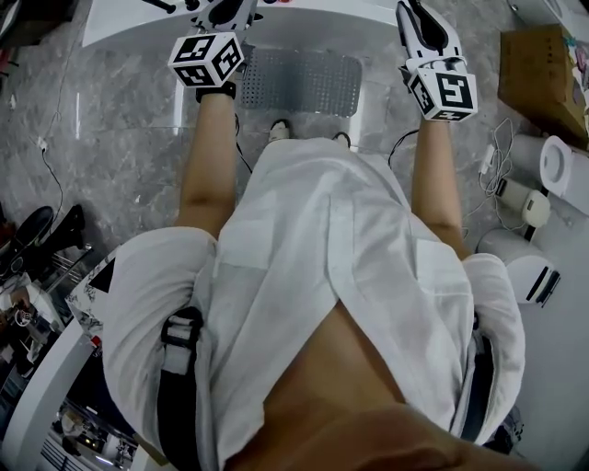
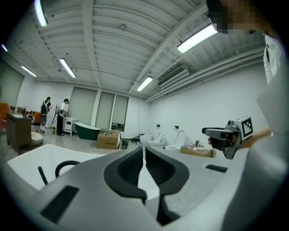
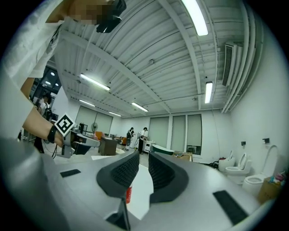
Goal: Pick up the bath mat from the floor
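Showroom-type hall with a grey marbled floor (image 1: 120,156), strip-lit ceiling and sanitary fittings along the far walls; a cardboard box (image 1: 538,69) stands far right. The bath mat (image 1: 299,81) lies flat on the floor just beyond the person's shoes (image 1: 279,130), its far edge against what appears to be a white bathtub (image 1: 138,23). It sits between the two grippers in the head view but below them, and neither touches it. Left gripper (image 2: 143,149): jaws brought together, nothing between them, aimed out across the room rather than down. Right gripper (image 3: 144,153): jaws standing a little apart, with only background showing through the gap; it is empty and likewise aimed level. The task is judged not yet begun at the mat itself. Handling assessment: the mat is grey with a studded or perforated face, probably rubbery. It is expected to be light, limp and prone to drooping when lifted, and it may cling to the smooth floor. Recommended hold: the near edge or the two near corners, one gripper at each, with a jaw worked under the rim, since the flat middle offers nothing to pinch. Risk noted: the thin edge may slip from the pads if it is lifted by one corner alone.
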Demonstrator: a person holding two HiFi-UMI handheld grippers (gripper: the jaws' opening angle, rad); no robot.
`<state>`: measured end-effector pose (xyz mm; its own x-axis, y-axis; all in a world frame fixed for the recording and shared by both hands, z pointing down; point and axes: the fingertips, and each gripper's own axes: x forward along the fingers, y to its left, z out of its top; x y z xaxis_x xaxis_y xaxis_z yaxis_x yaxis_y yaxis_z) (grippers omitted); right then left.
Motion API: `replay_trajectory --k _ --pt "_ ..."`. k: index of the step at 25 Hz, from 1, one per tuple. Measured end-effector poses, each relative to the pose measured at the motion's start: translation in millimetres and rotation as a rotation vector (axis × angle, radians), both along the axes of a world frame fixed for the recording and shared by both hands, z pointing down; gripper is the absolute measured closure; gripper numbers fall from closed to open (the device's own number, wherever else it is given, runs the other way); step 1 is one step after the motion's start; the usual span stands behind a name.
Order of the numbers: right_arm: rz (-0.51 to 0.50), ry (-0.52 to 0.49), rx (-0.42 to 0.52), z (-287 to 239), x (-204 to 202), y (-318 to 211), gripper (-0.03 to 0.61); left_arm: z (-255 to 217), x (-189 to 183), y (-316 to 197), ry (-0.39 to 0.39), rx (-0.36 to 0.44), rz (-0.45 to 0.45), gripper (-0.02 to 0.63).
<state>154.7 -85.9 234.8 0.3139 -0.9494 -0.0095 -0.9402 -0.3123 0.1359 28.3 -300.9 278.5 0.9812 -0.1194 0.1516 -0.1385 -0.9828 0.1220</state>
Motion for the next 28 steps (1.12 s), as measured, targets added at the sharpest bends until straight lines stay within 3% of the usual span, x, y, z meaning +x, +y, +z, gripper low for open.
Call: replay_trajectory --k 4,8,14,28 --pt "0.025 0.005 0.008 -2.9 7.6 11.7 0.515 -26.6 2.6 7.8 0.116 0.083 -0.023 0.6" --pt "0.051 0.009 0.006 -6.8 16.3 21.6 0.54 -42.2 -3.3 7.2 0.186 0.083 -0.058 0.603" --pt "0.079 0.043 -0.051 -4.9 21.0 24.4 0.552 -42.0 -8.9 11.7 0.177 0.074 -0.055 0.603" --pt "0.084 0.05 -0.049 -3.9 20.9 32.8 0.552 -37.1 -12.9 20.2 0.176 0.053 -0.069 0.601"
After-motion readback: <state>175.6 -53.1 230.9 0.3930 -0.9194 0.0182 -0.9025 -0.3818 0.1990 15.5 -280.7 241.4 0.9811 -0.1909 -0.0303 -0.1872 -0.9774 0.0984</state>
